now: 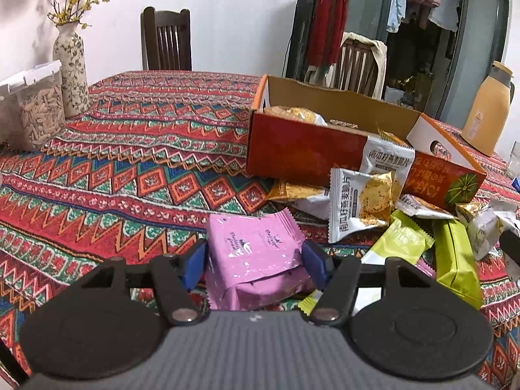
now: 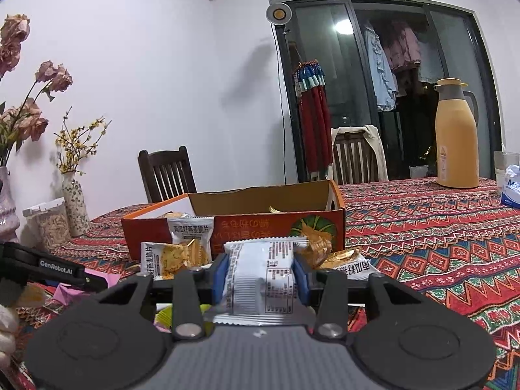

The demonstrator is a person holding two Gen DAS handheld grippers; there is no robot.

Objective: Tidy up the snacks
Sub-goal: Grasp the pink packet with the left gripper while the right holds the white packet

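We list, left to right. A lidded seed jar [image 1: 40,110] and a floral vase [image 1: 72,68] with yellow sprigs stand at the desk's [image 1: 146,149] far left edge, on a red zigzag-patterned cloth. Our left tool [image 1: 255,260] pinches a pink packet [image 1: 256,253] with faint script we cannot read, just above the cloth. Beside it lie green packets [image 1: 455,260] and white packets [image 1: 360,201] printed 南瓜籽燕麦脆片, heaped against an open orange box [image 1: 308,149] holding more snacks. Our right tool [image 2: 260,276] clamps a white packet [image 2: 260,282], its small-print back facing us. A yellow flask [image 2: 456,136] stands far right. Behind are white walls, two chairs and a glass door with hanging clothes.
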